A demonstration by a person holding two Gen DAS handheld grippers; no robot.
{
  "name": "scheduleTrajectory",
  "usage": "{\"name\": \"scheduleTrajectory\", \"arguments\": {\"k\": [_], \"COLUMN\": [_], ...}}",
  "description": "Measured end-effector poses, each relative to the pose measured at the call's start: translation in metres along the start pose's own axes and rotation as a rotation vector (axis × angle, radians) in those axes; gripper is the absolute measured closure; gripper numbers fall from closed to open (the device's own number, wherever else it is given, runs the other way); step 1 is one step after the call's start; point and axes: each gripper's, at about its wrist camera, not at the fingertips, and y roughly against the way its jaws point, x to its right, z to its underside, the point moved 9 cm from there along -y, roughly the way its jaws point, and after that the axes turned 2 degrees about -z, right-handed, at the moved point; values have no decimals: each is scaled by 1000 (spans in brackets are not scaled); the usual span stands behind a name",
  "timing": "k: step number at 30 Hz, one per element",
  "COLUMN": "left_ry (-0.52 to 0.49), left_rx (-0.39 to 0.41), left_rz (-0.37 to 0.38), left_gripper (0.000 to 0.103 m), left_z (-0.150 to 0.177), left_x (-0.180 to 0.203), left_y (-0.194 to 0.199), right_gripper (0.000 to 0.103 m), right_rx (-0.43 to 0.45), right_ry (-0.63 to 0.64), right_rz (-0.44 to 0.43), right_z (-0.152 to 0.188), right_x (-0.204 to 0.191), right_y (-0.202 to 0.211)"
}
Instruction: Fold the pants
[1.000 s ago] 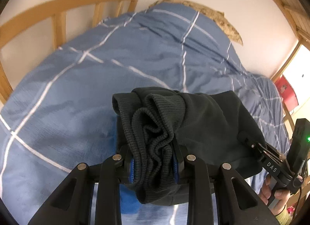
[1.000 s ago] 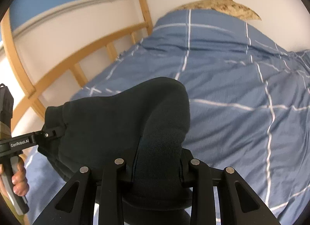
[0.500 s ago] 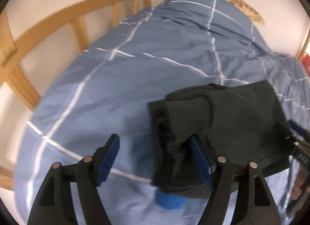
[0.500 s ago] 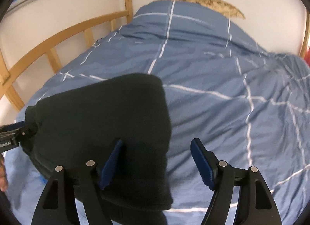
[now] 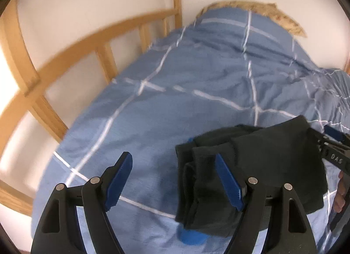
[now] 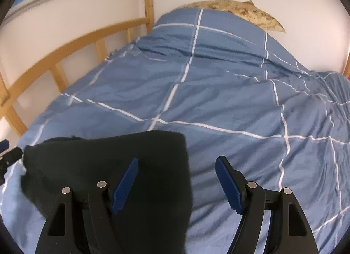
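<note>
Pants (image 5: 269, 162): dark, folded into a compact stack, lying on the blue checked duvet (image 5: 196, 92) of the bed.
Left claw (image 5: 175, 179): jaws spread, holding nothing; its right pad sits over the stack's ribbed edge.
Right claw (image 6: 177, 184): jaws spread, empty; the stack's right edge lies beneath the gap.
Backdrop: wooden bed rail (image 6: 72, 44), white wall.

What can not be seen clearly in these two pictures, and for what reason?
- Blue object under the pants, left wrist view: mostly covered by the fabric, so what it is cannot be told.
- Layers of the fold, right wrist view: the pants look like one dark shape, and the near part lies behind the right tongs.
- Patterned thing at the wall, both views: the duvet hides most of it.
- Right tongs, left wrist view: cut off by the edge.
</note>
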Motion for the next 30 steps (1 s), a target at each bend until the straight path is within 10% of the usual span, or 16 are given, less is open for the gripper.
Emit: {"name": "scheduleTrajectory", "arguments": {"k": [6,14,30], "left_ry": [147,34,-217], "left_rx": [17,253,454], "left_rz": [-61,-94,76], "left_gripper": [26,19,0], "left_z": [1,6,143], "left_x": [-16,31,203], "left_y": [5,111,284], "right_gripper": [30,8,3], "right_rx": [7,334,428], "right_ry": [27,64,-32], "right_rz": [121,109,113], "right_z": [-11,-6,154], "right_x": [16,26,143], "right_y": [-1,133,316]}}
